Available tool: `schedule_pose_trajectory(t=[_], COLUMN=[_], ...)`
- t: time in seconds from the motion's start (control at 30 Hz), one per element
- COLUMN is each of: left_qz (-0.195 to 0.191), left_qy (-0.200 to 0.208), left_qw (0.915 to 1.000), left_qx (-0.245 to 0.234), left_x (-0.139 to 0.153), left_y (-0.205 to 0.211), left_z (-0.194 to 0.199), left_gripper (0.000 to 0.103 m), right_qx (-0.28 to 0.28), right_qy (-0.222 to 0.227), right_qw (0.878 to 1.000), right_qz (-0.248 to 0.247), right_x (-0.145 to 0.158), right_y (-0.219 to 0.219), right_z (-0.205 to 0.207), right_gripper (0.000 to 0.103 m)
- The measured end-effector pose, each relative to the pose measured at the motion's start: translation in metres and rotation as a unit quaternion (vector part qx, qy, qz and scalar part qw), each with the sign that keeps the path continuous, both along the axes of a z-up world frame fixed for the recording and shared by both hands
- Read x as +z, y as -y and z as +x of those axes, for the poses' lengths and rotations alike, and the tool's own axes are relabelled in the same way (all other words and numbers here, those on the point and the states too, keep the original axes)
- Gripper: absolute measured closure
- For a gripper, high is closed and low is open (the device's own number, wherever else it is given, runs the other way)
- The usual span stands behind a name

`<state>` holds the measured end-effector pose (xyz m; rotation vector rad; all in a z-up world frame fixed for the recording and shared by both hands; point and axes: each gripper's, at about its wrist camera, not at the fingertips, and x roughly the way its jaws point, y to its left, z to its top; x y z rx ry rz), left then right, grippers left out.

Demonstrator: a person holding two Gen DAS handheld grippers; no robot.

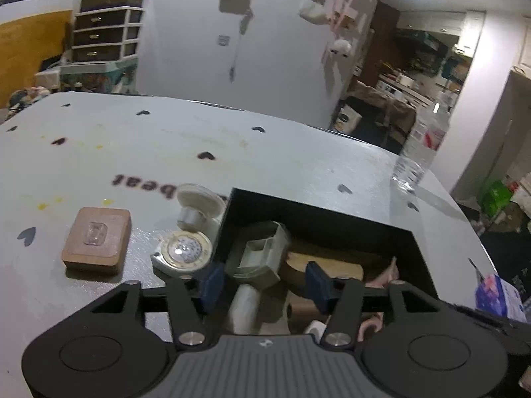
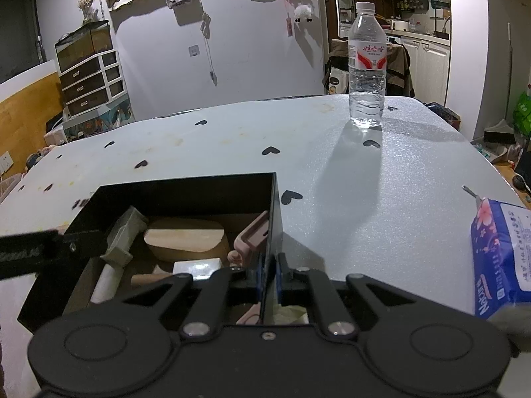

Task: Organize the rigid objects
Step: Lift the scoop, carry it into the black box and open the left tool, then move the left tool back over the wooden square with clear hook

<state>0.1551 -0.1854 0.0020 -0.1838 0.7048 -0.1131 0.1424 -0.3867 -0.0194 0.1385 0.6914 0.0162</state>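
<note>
A black open box [image 1: 318, 222] stands on the pale table and holds several items. In the left wrist view my left gripper [image 1: 265, 285] is open over the box's left part. A grey-white blocky piece [image 1: 262, 255] lies below and between its blue pads, apart from both. A wooden oval block [image 2: 187, 238], a pink piece [image 2: 252, 232] and a white block [image 2: 197, 268] also lie inside. My right gripper [image 2: 270, 275] is shut on the box's right wall [image 2: 274, 219]. Outside the box on the left sit a brown rectangular block [image 1: 96, 238] and a white round flip-lid case [image 1: 186, 248].
A clear water bottle [image 2: 366, 66] stands upright at the table's far right. A blue tissue pack [image 2: 501, 258] lies at the right edge. The table [image 2: 332, 152] has black heart marks. Drawers and a wall stand behind it.
</note>
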Motion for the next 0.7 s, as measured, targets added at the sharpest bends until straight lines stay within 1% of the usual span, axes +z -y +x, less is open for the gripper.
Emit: schedule_pose_trajectory(t=[0.03,0.1,0.2,0.33,0.43,0.5,0.7], left_qz=[0.002,0.002,0.002,0.003,0.007,0.018,0.036], left_qy=[-0.001,-0.002,0.003,0.007,0.013,0.018,0.034], left_qw=[1.0000,0.9998,0.9992,0.9982,0.9970,0.9963,0.9948], left_qx=[-0.006,-0.022,-0.039,-0.059,-0.075,-0.082,-0.089], left_x=[0.001,0.002,0.004,0.008,0.012,0.014,0.018], left_y=[0.000,0.001,0.001,0.001,0.001,0.002,-0.002], left_z=[-0.001,-0.004,-0.010,-0.015,-0.021,-0.024,-0.033], left_gripper=[0.043,0.034,0.025,0.019,0.011,0.004,0.000], right_qx=[0.000,0.000,0.000,0.000,0.001,0.000,0.000], right_qy=[0.000,-0.001,-0.002,-0.002,-0.003,-0.003,-0.003], right_qw=[1.000,1.000,1.000,1.000,1.000,1.000,1.000], right_qz=[0.000,0.000,0.000,0.000,-0.001,-0.002,-0.003], right_x=[0.000,0.000,0.001,0.001,0.001,0.000,0.001], right_y=[0.000,0.000,0.000,0.000,0.000,0.000,0.000], right_z=[0.000,0.000,0.001,0.001,0.001,0.001,0.001], right_gripper=[0.095,0.095,0.095,0.095,0.095,0.095,0.095])
